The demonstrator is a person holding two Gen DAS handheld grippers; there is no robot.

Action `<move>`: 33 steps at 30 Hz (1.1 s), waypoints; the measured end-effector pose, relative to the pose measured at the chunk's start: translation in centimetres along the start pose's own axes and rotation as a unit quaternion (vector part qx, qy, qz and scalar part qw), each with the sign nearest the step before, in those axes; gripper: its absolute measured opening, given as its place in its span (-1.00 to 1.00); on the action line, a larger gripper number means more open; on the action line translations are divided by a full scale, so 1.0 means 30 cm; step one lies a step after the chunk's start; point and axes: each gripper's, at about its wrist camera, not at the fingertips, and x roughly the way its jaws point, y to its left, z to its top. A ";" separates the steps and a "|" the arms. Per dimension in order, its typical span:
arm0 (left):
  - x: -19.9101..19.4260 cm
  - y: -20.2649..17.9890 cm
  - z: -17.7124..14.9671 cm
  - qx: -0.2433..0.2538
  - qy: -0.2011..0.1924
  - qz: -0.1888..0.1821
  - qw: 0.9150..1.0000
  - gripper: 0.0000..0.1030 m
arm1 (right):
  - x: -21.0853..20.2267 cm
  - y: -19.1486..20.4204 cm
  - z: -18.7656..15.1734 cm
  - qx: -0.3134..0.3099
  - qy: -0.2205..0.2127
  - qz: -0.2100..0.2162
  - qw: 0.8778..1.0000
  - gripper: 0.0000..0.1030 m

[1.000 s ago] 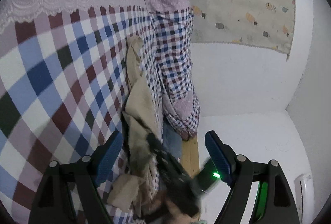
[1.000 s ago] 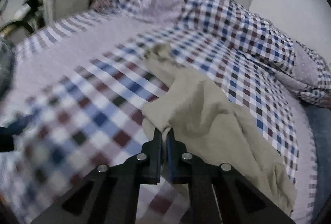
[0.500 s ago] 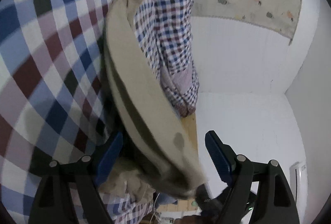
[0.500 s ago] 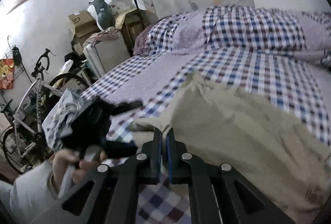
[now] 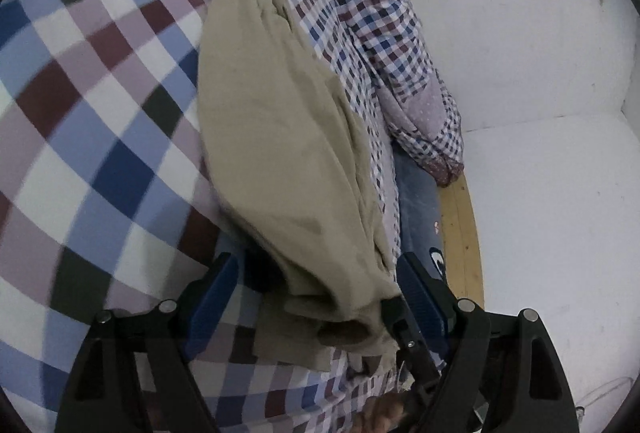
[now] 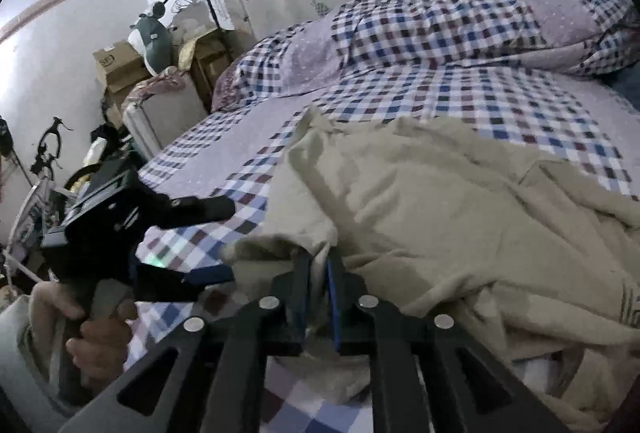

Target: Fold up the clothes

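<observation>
The right gripper (image 6: 318, 273) pinches the cloth (image 6: 420, 201) edge at 6 o'clock, the left gripper (image 5: 316, 273) gapes, so the cloth may slip and bunch up on the bed (image 6: 520, 105).

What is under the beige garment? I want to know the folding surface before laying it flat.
The beige garment lies on a checked bedsheet, visible all around it. Whether anything else sits beneath it cannot be seen; the cloth covers that patch. The right gripper pinches its edge.
</observation>
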 end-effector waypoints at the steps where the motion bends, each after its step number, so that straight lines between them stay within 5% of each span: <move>1: 0.004 0.003 -0.004 -0.001 0.000 -0.001 1.000 0.46 | 0.003 -0.002 -0.004 -0.003 0.003 -0.001 1.000 -0.68; 3: 0.012 0.008 -0.012 -0.003 -0.001 -0.002 1.000 0.21 | 0.002 -0.009 -0.012 -0.006 0.008 -0.003 1.000 -0.51; 5: 0.019 0.014 -0.019 -0.005 -0.001 -0.004 1.000 -0.28 | -0.009 -0.016 -0.022 -0.010 0.009 -0.007 1.000 -0.24; 10: 0.026 0.015 -0.025 -0.002 -0.007 -0.015 1.000 -0.70 | -0.071 0.009 -0.035 -0.057 -0.017 -0.058 0.997 -0.03; 16: -0.001 -0.038 -0.011 0.017 -0.037 -0.068 0.997 -0.83 | -0.156 0.189 -0.089 -0.194 -0.064 -0.054 0.977 -0.04; 21: -0.069 -0.069 0.002 0.027 -0.063 -0.138 0.988 -0.84 | -0.079 0.296 -0.189 -0.285 -0.031 -0.072 0.955 -0.06; 30: -0.142 -0.028 0.027 0.013 -0.091 -0.136 0.986 -0.85 | -0.039 0.423 -0.300 -0.397 -0.039 -0.084 0.913 -0.06; 33: -0.151 -0.011 0.019 0.010 -0.089 -0.129 0.988 -0.84 | -0.002 0.459 -0.350 -0.443 -0.036 -0.109 0.889 -0.06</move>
